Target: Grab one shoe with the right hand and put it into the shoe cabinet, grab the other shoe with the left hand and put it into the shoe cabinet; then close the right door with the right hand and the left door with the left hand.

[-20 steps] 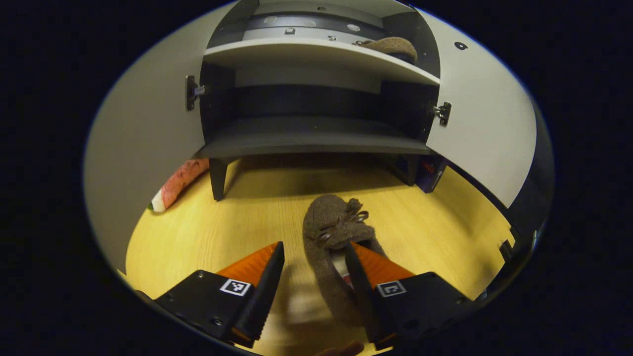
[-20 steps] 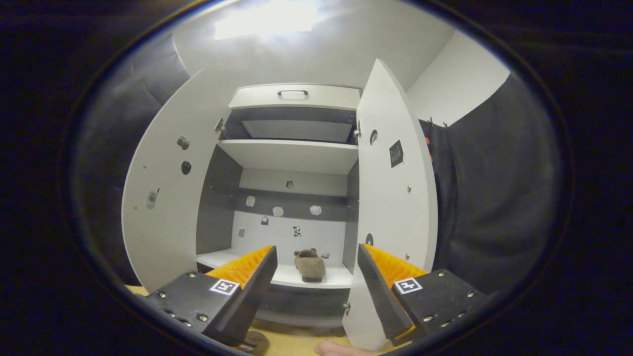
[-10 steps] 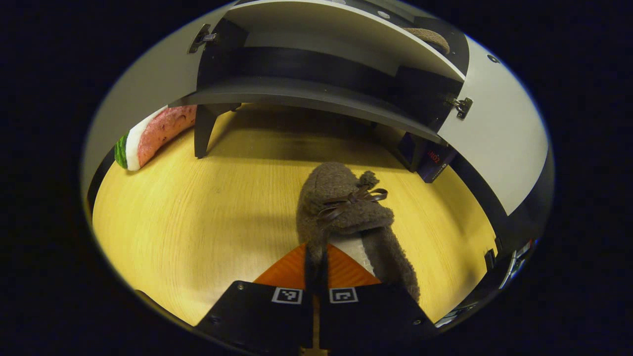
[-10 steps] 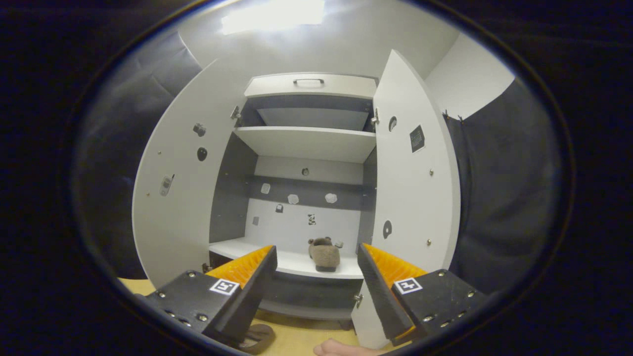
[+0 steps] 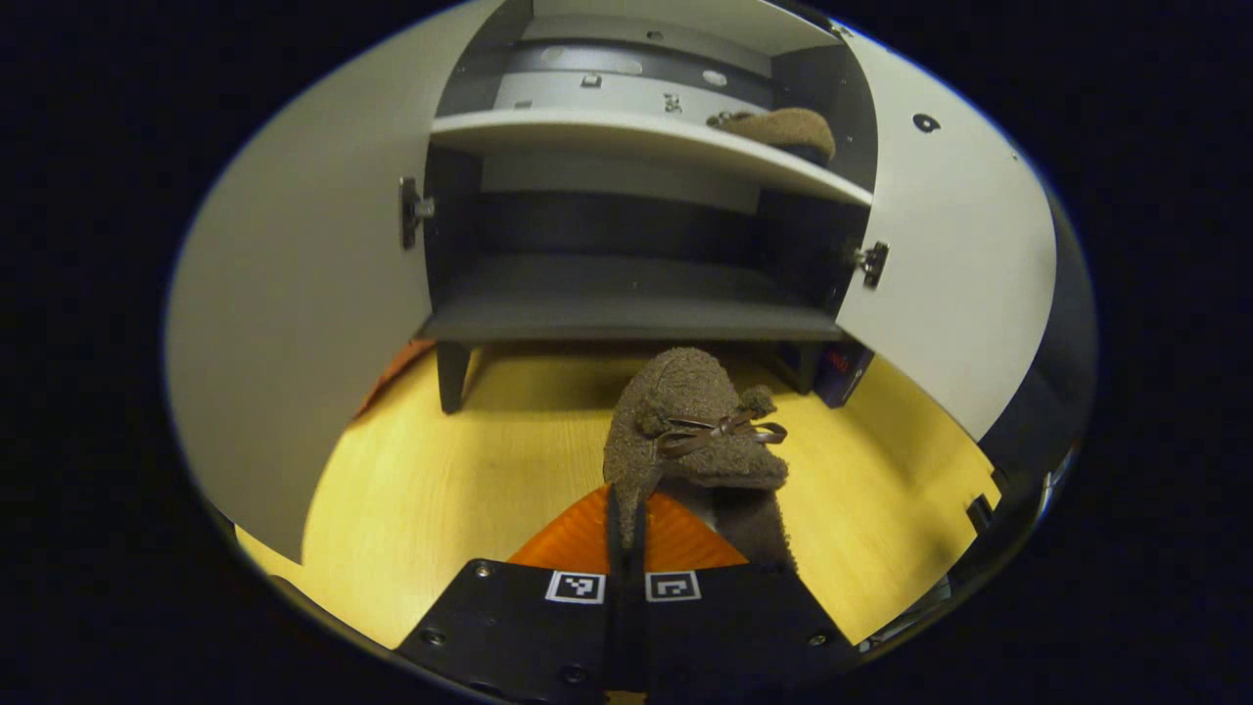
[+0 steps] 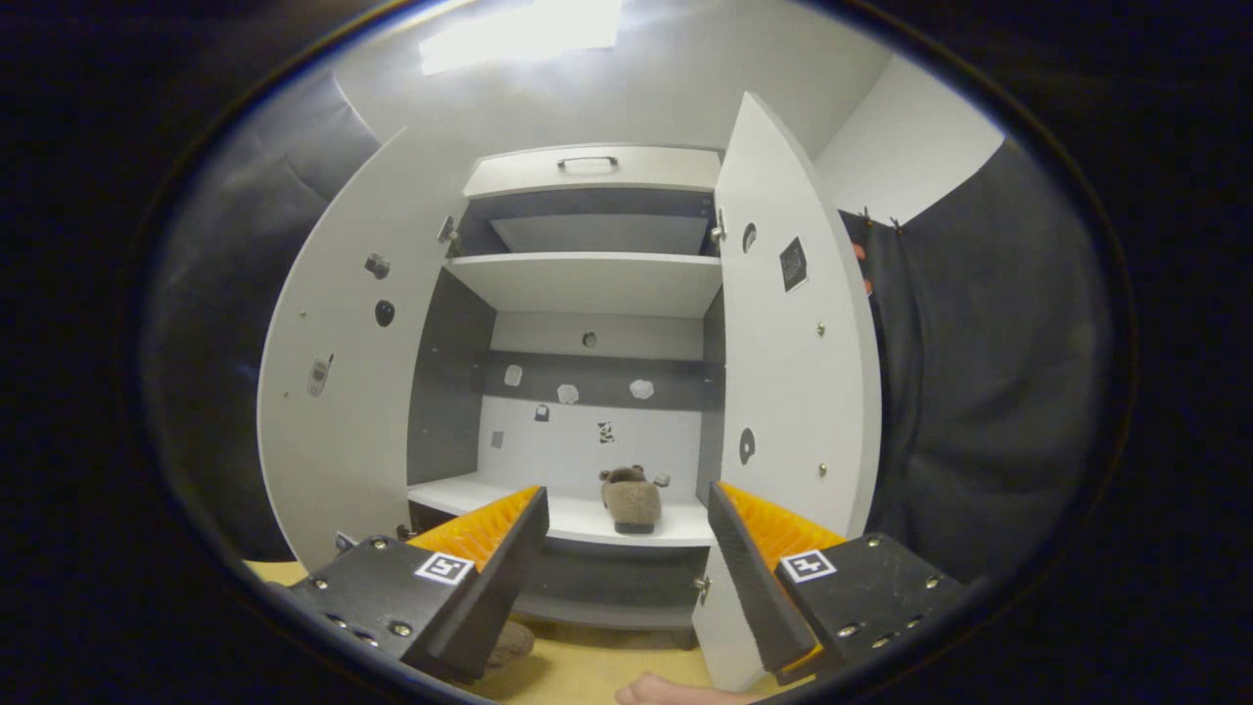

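**Shoe cabinet, doors open: one slipper shelved, one in hand**

Left tool (image 5: 624, 509): clenched on held slipper's (image 5: 690, 431) rim, heel hidden; lower shelf (image 5: 626, 313) ahead, unobstructed between doors.
Right tool (image 6: 626, 548): released, holding nothing; shelved slipper (image 6: 630, 501) ahead on cabinet (image 6: 592, 284) shelf.
Floor (image 5: 470, 490): wood.

Yellow wood-grain floor (image 5: 470, 470) lying under cabinet; dark box (image 5: 840, 370) sitting by rear leg; ceiling light (image 6: 519, 24) glowing overhead.

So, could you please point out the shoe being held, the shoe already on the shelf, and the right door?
held shoe (image 5: 685, 421): left gripper view, toe top.
shoe on the shelf (image 6: 631, 499): right gripper view, upper.
right door (image 6: 783, 392): right gripper view, inner face.
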### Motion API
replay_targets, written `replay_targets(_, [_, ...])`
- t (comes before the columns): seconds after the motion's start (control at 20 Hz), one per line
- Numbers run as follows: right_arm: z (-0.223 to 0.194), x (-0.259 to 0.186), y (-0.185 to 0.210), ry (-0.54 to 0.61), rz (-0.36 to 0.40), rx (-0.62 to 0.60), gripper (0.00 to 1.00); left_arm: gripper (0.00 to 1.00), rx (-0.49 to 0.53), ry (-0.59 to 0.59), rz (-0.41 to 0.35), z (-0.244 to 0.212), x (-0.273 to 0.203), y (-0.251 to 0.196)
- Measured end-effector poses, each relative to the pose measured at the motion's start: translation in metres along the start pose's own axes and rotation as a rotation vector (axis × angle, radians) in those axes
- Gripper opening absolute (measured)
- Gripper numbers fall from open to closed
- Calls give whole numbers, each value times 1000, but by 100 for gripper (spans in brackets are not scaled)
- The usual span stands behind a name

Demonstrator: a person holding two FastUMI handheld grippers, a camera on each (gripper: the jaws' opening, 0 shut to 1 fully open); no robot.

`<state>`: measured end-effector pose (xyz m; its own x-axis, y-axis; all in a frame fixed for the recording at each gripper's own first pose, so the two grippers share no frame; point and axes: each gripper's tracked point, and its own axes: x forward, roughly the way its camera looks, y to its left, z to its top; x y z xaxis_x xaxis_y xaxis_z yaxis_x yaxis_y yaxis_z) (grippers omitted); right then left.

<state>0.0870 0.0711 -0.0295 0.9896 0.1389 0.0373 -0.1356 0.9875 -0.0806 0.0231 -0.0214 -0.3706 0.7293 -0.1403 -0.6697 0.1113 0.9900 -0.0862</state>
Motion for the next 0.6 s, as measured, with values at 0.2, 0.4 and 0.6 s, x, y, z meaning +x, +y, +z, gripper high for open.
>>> replay_targets(0.2, [1, -7, 0, 2, 0, -13, 98, 1, 39, -180, 40, 73, -20, 5])
replay_targets(0.4, [6, -17, 0, -4, -15, -38, 98, 1, 63, -358, 57, 149, -43, 0])
replay_targets(0.6, [13, -29, 0, -21, -14, -33, 99, 0, 118, -520, 106, 217, -72, -2])
